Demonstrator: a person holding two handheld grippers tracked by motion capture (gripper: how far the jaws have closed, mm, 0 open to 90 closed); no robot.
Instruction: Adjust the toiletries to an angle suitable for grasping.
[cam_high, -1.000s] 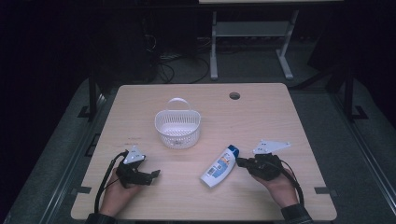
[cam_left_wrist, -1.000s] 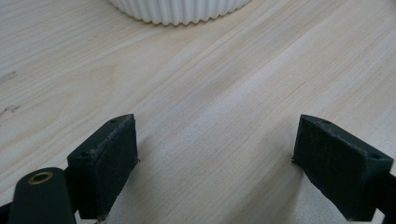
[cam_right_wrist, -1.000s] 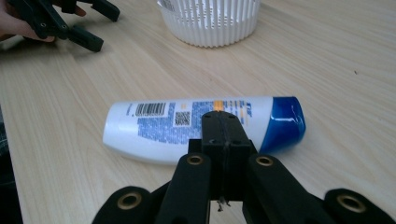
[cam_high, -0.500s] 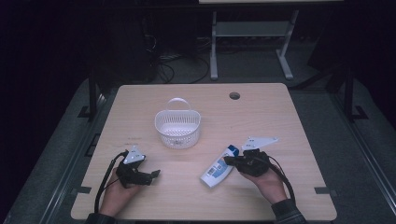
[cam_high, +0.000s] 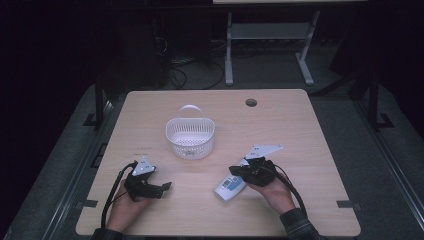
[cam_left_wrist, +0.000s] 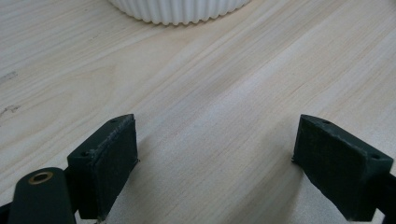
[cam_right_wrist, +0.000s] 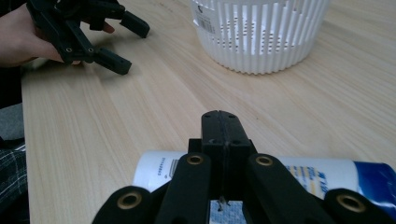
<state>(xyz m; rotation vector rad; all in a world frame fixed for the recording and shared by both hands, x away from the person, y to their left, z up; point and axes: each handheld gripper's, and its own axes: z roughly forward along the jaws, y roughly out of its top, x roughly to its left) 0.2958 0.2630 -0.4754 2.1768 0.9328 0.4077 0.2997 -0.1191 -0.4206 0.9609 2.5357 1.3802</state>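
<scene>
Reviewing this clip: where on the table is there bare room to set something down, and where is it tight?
Free: the wide strip behind the basket up to the far edge of the table, and the right side past the cable hole. Also the bare wood between the open left tool and the bottle. Crowded: the near right, where the shut right tool sits over the bottle.

White bottle (cam_high: 231, 185) with blue cap lies flat on the table; label up.
</scene>
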